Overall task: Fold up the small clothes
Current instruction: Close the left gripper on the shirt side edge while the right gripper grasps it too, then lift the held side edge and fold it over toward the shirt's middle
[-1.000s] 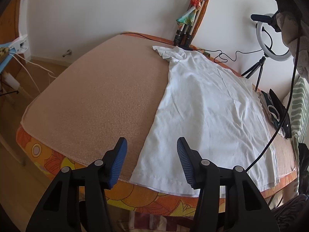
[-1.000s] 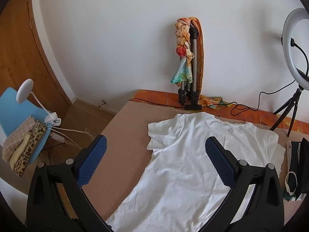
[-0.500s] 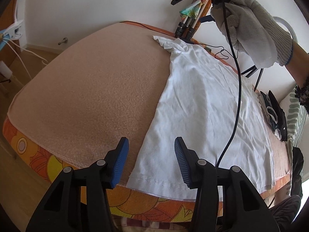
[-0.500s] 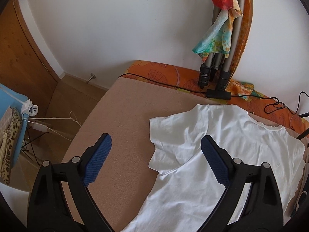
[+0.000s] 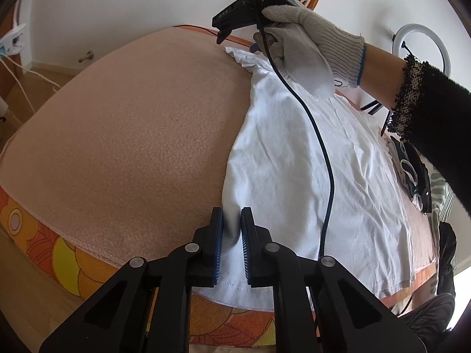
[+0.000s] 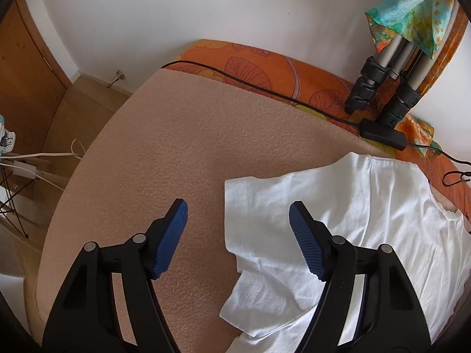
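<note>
My left gripper (image 5: 230, 229) pinches the white T-shirt (image 5: 294, 161) hem corner at six o'clock. My right gripper (image 6: 238, 214) hangs wide over the sleeve (image 6: 265, 206); it should close there next.

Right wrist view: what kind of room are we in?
Likely a bedroom at home used for recording: a bed under a beige blanket, the white T-shirt spread on it, folded tripod legs, and a ring light.
</note>
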Action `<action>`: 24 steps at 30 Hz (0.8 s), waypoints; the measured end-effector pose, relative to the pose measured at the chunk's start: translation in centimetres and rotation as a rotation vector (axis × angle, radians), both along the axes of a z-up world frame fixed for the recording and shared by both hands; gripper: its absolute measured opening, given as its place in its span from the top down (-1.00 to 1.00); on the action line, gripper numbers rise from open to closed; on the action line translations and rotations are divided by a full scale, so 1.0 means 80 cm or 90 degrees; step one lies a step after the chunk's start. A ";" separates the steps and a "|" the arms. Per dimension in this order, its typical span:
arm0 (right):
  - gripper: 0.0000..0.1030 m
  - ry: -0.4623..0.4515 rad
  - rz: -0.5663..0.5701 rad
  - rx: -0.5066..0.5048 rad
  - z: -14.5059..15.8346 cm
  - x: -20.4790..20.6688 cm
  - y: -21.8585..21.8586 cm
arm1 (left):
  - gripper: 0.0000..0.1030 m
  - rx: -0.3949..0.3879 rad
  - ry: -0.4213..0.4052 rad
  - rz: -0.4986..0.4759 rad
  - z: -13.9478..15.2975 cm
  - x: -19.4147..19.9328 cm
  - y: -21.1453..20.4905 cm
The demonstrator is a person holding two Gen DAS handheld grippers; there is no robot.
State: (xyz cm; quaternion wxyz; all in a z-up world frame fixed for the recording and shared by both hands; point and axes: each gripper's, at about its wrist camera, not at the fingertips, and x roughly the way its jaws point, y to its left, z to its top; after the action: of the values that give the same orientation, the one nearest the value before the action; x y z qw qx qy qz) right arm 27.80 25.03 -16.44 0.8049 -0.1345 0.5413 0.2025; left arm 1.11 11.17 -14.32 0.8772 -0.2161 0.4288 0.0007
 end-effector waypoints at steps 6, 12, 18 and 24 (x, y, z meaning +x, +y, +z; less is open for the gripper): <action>-0.29 -0.004 -0.003 -0.039 -0.016 0.011 0.006 | 0.91 -0.044 -0.019 0.001 0.003 0.000 0.004; -0.02 -0.014 0.007 -0.048 -0.020 0.012 0.009 | 0.92 -0.066 -0.013 0.007 0.000 0.000 0.011; 0.80 -0.020 0.017 -0.067 -0.019 0.015 0.015 | 0.93 -0.071 -0.034 0.000 0.007 0.000 0.003; 0.88 -0.036 -0.019 -0.038 0.007 0.025 -0.022 | 0.94 -0.080 -0.057 -0.016 0.017 -0.004 -0.003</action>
State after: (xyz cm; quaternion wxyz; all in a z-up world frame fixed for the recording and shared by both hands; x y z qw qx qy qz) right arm 29.76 23.28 -15.92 0.8185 -0.1559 0.5261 0.1705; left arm 0.78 10.95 -12.94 0.8799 -0.2653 0.3913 -0.0472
